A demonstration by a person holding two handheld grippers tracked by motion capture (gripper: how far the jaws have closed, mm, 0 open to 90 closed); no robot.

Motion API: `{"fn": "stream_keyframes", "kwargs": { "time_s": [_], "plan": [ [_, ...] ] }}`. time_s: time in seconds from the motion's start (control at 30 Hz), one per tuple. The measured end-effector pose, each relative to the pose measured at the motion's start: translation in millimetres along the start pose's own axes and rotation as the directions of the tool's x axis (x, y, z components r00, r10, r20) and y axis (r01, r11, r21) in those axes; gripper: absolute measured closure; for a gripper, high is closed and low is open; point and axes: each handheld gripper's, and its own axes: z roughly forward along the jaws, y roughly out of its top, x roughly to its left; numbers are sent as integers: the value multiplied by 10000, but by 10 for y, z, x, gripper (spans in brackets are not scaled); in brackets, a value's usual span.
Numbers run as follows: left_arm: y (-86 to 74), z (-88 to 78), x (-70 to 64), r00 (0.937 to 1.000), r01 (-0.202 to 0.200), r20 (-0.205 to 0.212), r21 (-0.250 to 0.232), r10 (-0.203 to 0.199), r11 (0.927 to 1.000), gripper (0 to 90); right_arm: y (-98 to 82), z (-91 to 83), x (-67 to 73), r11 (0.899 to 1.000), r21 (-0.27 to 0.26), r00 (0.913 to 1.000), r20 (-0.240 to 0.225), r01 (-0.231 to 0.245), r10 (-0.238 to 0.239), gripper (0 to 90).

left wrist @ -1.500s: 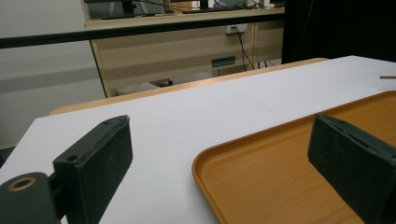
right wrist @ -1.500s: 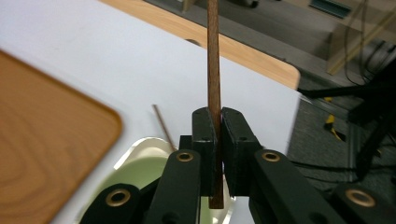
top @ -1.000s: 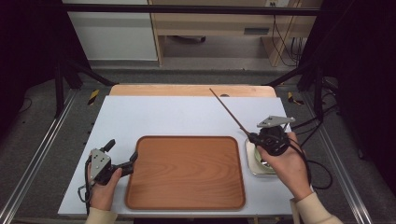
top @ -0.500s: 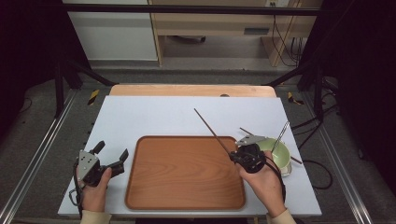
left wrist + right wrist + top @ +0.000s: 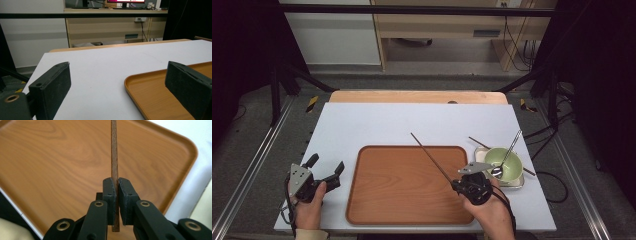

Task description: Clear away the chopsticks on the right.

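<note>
A long brown wooden chopstick [image 5: 432, 157] slants up and to the left over the brown wooden tray [image 5: 377, 200], and my right gripper [image 5: 456, 184] is shut on its lower end above the tray's right part. In the right gripper view the chopstick [image 5: 114, 155] is pinched between the two pads of the gripper [image 5: 117, 183], with the tray [image 5: 57, 162] beneath. My left gripper [image 5: 327, 165] stands open to the left of the tray with nothing in it. Its own view shows the wide gap of the gripper [image 5: 120, 82] over the white table, beside the tray's corner [image 5: 147, 92].
A pale green bowl [image 5: 508, 167] with a metal spoon [image 5: 509, 147] leaning in it sits on a small white dish [image 5: 518, 183] right of the tray. A second chopstick [image 5: 477, 142] lies behind the bowl. The white tabletop [image 5: 377, 125] ends at a wooden strip at the back.
My right gripper has carried the chopstick left and down, from over the bowl to over the tray's right part, uncovering the bowl. The left gripper has shifted slightly left.
</note>
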Motion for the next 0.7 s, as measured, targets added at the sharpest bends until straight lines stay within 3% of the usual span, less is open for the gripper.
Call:
{"fn": "stream_keyframes", "kwargs": {
  "time_s": [0.1,0.33,0.7],
  "plan": [
    [-5,23,1,10000,-48,25,56,48,10000,63,-14,8,19,9998,158,9999,79,130,-131,846],
    [-17,71,-33,9996,-123,248,155,119,9998,62,-121,46,-50,9990,426,9996,258,-129,118,846],
    [-9,67,-42,9994,-117,335,79,114,9999,60,-257,88,38,9959,864,9994,241,-273,253,846]
  ]
}}
